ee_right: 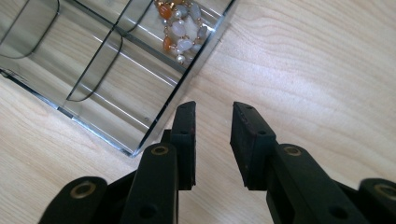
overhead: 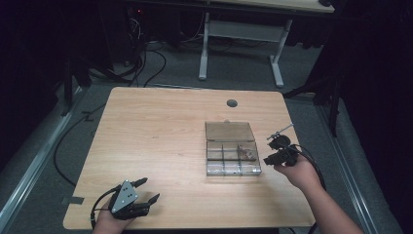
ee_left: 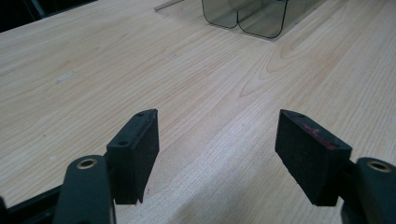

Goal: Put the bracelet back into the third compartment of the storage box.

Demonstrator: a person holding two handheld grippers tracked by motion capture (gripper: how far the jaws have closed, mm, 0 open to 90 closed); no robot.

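left gripper (overhead: 148, 190) sits at the near-left corner of the light wood desk (overhead: 156, 131), held low in the person's left hand (overhead: 109, 222), grey three-cornered plate on top. jaws spread wide, nothing between them; the left gripper view has just bare wood grain in the gap (ee_left: 217, 140).

right gripper (overhead: 275, 150) is further in, near the right edge, held by the right hand (overhead: 299, 170), black cable trailing back along the forearm. jaws narrow, a small gap left, gripping nothing (ee_right: 212, 135). its tips sit just beside the right end of the box; in the right gripper view the left jaw is right next to the box corner, contact can't be confirmed.

clear smoky plastic compartment box (overhead: 232, 156) lies right of desk centre, hinged lid (overhead: 230, 130) folded open flat on the far side. a bracelet of orange, white and grey beads (ee_right: 180, 28) lies inside a compartment at the box's right end (overhead: 247, 152).

beyond the right gripper, a thin pale rod (overhead: 281, 130) shows near it; can't tell what it is. small round grey grommet (overhead: 232, 103) near the far edge of the desk.

past the desk: grey floor, dark cables (overhead: 146, 63), white legs of a second table (overhead: 204, 48).
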